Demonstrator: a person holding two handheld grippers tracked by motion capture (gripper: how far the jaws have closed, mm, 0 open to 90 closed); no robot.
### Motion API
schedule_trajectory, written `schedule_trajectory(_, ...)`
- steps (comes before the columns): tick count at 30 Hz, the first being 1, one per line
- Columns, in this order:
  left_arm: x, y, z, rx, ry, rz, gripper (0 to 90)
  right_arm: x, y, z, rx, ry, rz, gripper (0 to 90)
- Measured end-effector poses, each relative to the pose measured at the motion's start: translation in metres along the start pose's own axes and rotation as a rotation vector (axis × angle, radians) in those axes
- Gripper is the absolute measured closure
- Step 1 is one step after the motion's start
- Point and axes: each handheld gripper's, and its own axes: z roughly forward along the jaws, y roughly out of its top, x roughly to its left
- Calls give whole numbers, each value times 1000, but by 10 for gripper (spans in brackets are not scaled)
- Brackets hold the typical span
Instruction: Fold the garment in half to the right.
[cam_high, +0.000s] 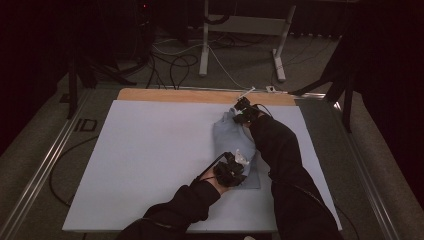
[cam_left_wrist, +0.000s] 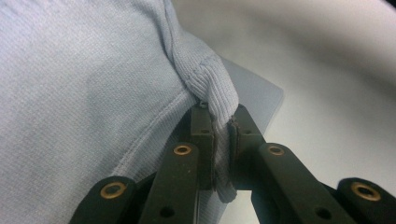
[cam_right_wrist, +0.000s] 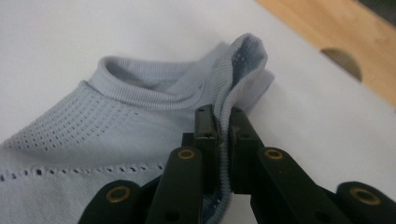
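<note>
Pinching the garment (cam_high: 235, 145): my left hand-held gripper (cam_left_wrist: 221, 140) grips its hem at 6 o'clock, right hand-held gripper (cam_right_wrist: 223, 135) its ribbed edge at 12.

garment (cam_left_wrist: 84, 93): soft pale blue knit cloth, matt; ribbed hem pinched in my left gripper (cam_left_wrist: 221, 135)
collar (cam_right_wrist: 140, 93): ribbed knit, perforated panel below
my jaws: matt black plastic, brass-coloured rivets
table cover (cam_high: 150, 150): smooth, matt, pale
table edge (cam_high: 200, 95): bare wood
</note>
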Motion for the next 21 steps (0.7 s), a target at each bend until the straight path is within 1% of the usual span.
schedule_trajectory(1, -1, 0, -1, -3, 1, -2, 841, 1, 0, -1, -23, 11, -1, 852)
schedule_trajectory(2, -2, 1, -2, -4, 8, 6, 841, 1, 1, -1, -44, 19, 5, 852)
schedule_trajectory(3, -4, 1, -3, -9, 12, 10, 840, 2, 1, -1, -59, 19, 10, 852)
schedule_trajectory(5, -5, 3, -4, -14, 25, 13, 841, 2, 1, -2, -126, 47, 22, 853)
schedule_trajectory(7, -4, 4, -6, -22, 29, 5, 840, 0, 0, -1, -167, 38, 44, 853)
schedule_trajectory(8, -5, 4, -5, -23, 31, 4, 840, -1, -1, -1, -203, 56, 62, 853)
schedule_trajectory(9, -4, 5, -5, -23, 32, 4, 840, -2, -2, -1, -224, 63, 73, 853)
schedule_trajectory(11, -4, 5, -4, -22, 30, 2, 840, -3, -3, 0, -227, 60, 77, 852)
schedule_trajectory(12, -4, 5, -2, -19, 31, -6, 840, -4, -4, 2, -226, 61, 78, 852)
schedule_trajectory(13, -4, 5, -1, -14, 30, -4, 840, -5, -7, 7, -208, 50, 92, 852)
schedule_trajectory(15, -3, 6, 1, -10, 28, -3, 840, -7, -10, 12, -174, 53, 101, 851)
schedule_trajectory(16, -2, 6, 2, -7, 24, -6, 839, -8, -12, 14, -163, 42, 103, 850)
schedule_trajectory(18, -3, 7, 3, -4, 24, -8, 839, -10, -15, 18, -157, 53, 113, 847)
schedule_trajectory(21, -2, 7, 6, -1, 20, -9, 839, -11, -17, 21, -140, 44, 117, 822)
